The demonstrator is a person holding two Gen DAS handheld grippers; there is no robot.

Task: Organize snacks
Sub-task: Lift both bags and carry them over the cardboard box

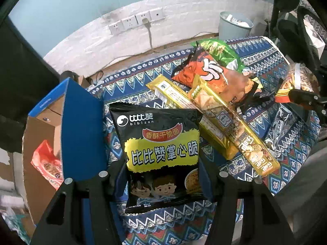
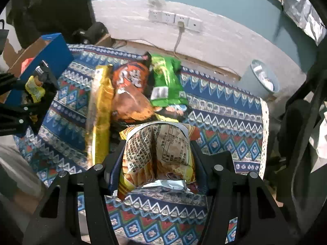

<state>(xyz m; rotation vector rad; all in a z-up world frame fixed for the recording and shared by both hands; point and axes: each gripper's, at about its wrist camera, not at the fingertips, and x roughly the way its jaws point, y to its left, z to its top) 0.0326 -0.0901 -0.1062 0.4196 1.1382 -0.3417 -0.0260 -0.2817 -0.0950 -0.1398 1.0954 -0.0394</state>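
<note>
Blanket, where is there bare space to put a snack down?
The blanket is bare on the right, between the green bag and the blanket's edge near the bin. Another bare strip lies between the blue box and the yellow packets. The middle is crowded: the orange bag overlaps its neighbours.
</note>
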